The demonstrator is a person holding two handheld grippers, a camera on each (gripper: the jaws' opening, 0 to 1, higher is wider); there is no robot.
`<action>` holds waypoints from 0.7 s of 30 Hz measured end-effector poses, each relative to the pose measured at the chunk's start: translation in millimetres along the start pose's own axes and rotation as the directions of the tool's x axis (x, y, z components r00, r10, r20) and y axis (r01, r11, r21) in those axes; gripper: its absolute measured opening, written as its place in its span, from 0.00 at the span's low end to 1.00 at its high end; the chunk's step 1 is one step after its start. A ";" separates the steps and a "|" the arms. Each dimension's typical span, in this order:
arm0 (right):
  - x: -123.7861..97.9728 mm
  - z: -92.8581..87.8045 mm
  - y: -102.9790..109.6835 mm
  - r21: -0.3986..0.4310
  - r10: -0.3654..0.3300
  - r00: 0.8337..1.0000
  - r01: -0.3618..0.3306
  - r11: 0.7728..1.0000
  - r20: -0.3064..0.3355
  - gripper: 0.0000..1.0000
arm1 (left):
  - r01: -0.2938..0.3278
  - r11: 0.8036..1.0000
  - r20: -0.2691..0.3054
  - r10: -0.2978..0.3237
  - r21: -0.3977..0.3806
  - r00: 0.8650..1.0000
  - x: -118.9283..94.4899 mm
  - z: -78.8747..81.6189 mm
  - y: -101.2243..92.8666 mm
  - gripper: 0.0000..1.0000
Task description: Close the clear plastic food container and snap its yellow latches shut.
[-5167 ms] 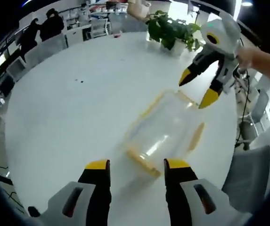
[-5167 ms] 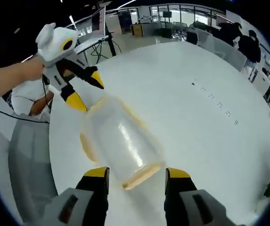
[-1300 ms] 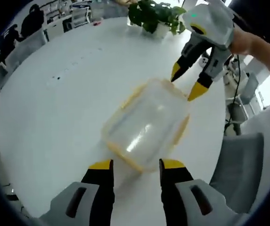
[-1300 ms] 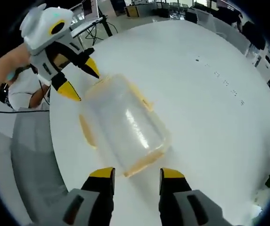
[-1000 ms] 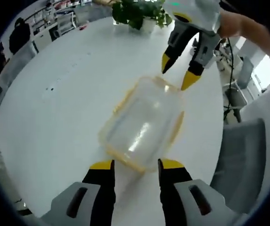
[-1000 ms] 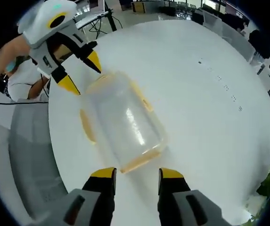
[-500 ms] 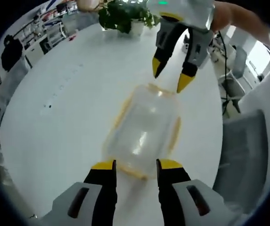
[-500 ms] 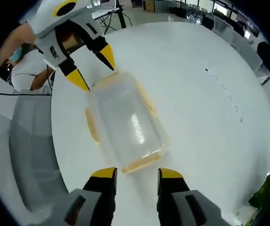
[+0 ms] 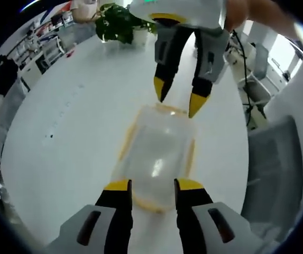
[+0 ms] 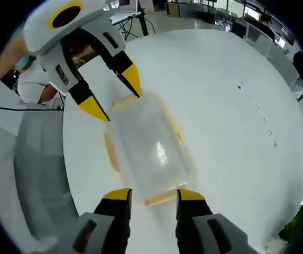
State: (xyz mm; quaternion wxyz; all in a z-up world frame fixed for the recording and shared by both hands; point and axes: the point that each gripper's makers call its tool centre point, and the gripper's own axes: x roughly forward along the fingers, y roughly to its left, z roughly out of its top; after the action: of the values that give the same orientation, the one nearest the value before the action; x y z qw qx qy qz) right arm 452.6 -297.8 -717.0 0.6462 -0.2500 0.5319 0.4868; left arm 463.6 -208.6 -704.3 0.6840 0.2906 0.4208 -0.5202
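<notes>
My left gripper (image 9: 148, 185) is spread, its yellow tips flanking the near end latch of the clear container (image 9: 156, 156), which lies lid-on on the white table (image 9: 61, 132). My right gripper (image 10: 150, 194) is likewise spread at the opposite end (image 10: 150, 145). Side latches (image 9: 190, 157) look flat against the walls; a potted plant (image 9: 118, 24) stands beyond.

Open-plan office or lab. Big round white table (image 9: 61, 132) w/ a potted plant (image 9: 120, 24) at its far edge; grey chair (image 9: 275, 174) just beside the table. Behind: rows of desks w/ chairs (image 10: 236, 24), glass partitions, a laptop (image 10: 117, 6) on a stand, people (image 9: 6, 76) standing near the desks.
</notes>
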 end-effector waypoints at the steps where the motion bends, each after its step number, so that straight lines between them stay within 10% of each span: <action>1: -0.5 1.3 0.5 0.009 0.006 1.000 -0.006 1.000 0.006 0.32 | 0.000 1.000 0.002 0.000 0.004 1.000 -0.1 0.9 -0.1 0.29; 21: 11.4 26.4 13.5 -0.104 0.071 0.992 -0.060 0.993 0.104 0.30 | 0.008 0.993 0.027 -0.011 0.117 1.000 13.2 14.3 -6.4 0.30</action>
State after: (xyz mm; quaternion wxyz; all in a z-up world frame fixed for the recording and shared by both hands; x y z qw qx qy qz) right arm 451.8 -266.1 -716.8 0.6440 -0.2380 0.4792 0.5467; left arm 462.7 -228.6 -708.8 0.6691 0.3208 0.3814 -0.5513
